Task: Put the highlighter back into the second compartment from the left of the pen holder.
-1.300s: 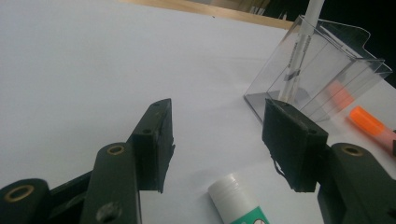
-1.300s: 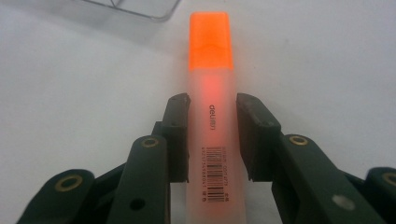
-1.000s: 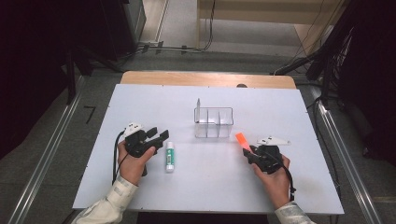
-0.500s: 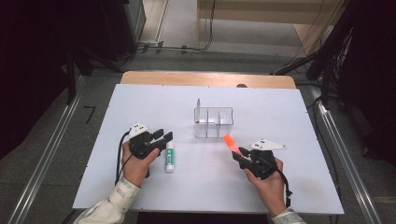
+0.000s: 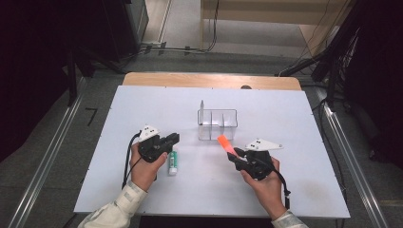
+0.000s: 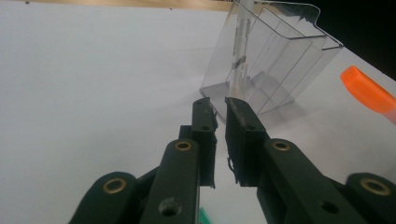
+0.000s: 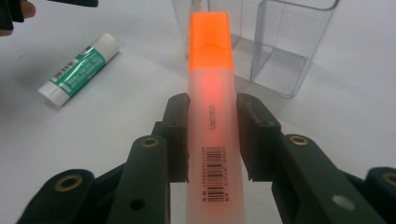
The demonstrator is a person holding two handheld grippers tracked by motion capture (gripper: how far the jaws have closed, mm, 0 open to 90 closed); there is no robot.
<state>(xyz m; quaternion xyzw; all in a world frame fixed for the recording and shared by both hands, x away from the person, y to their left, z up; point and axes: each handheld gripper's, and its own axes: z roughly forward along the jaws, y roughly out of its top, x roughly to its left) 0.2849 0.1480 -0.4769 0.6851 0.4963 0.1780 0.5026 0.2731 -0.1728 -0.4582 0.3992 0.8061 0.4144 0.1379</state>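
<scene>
I have the orange highlighter (image 7: 211, 112) clamped in my right hand-held gripper (image 5: 236, 156), the jaws pressed flat on both sides of its translucent barrel. In the high view the capped end points up and away from me toward the clear plastic organiser (image 5: 217, 124), hanging in the air just short of its near wall. I hold it by the lower barrel so the cap end stays free; my guess is that the pen is meant to tip up and drop into one of the compartments, and this grip leaves room for that.

My left hand-held gripper (image 5: 170, 141) has just been closing and now stands nearly together with nothing between the jaws; the left gripper view shows only a thin slit between the pads (image 6: 204, 126). It hovers above the white table (image 5: 304, 118), over the top end of the green-and-white glue stick (image 7: 79, 69), which lies flat on its side and well apart from the organiser. A thin clear pen (image 6: 242, 42) already stands in a far compartment, so I judge the sorting to be partly done.
</scene>
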